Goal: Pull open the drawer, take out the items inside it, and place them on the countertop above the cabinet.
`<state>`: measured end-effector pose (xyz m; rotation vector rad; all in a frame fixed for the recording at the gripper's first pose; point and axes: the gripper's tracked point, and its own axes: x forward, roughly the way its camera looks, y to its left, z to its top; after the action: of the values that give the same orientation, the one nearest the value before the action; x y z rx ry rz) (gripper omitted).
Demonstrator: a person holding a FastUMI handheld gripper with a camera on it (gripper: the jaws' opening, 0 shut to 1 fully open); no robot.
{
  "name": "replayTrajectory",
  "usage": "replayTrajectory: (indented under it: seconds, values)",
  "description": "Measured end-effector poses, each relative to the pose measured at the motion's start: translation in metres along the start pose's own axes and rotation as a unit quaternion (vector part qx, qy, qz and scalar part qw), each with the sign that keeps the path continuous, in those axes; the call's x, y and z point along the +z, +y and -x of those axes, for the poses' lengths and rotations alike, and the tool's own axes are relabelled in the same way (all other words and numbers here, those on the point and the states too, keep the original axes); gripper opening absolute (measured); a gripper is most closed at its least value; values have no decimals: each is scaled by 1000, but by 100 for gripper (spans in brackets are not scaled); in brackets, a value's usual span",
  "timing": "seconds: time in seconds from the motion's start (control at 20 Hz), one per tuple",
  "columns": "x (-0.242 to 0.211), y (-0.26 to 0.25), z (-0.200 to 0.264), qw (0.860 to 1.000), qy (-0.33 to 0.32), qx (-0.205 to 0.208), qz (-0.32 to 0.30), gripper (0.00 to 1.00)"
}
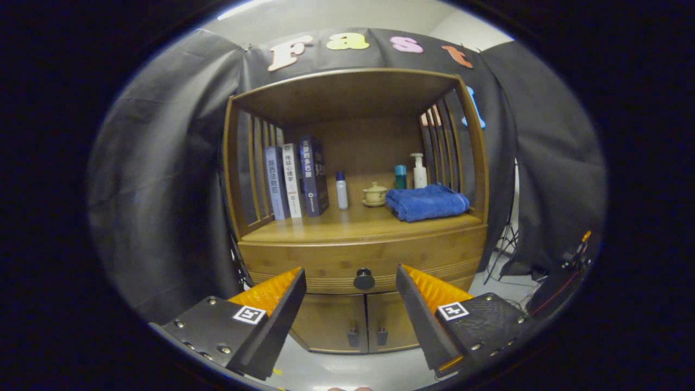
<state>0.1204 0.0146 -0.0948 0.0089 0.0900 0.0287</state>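
A wooden cabinet stands ahead of me with its drawer (326,260) closed; what lies inside is hidden. A dark round knob (364,279) sits at the middle of the drawer front. My gripper (350,277) is open, some way short of the cabinet. In the image the knob falls between the two fingertips (296,279), slightly nearer the right one. Nothing is between the fingers. The countertop (347,225) above the drawer forms the floor of an open shelf bay.
On the countertop stand three upright books (296,182) at the left, a small white bottle (341,191), a lidded tea cup (374,194), a teal bottle (400,176), a pump bottle (419,171) and a folded blue towel (429,202). Two lower doors (366,323) sit under the drawer. Stands and cables (510,244) lie to the right.
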Motion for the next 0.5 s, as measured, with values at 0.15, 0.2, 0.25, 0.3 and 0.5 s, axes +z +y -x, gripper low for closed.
replayTrajectory:
  seconds: [0.15,0.2,0.25,0.3,0.5]
  values:
    - [-8,-18,-39,1000,5,-22,-10,99]
    - [-12,-22,-52,1000,8,-26,-9,99]
    - [-16,-23,-61,1000,10,-28,-5,99]
    - [-18,-24,-71,1000,7,-29,4,99]
    - [-36,-24,-110,998,5,-30,49,99]
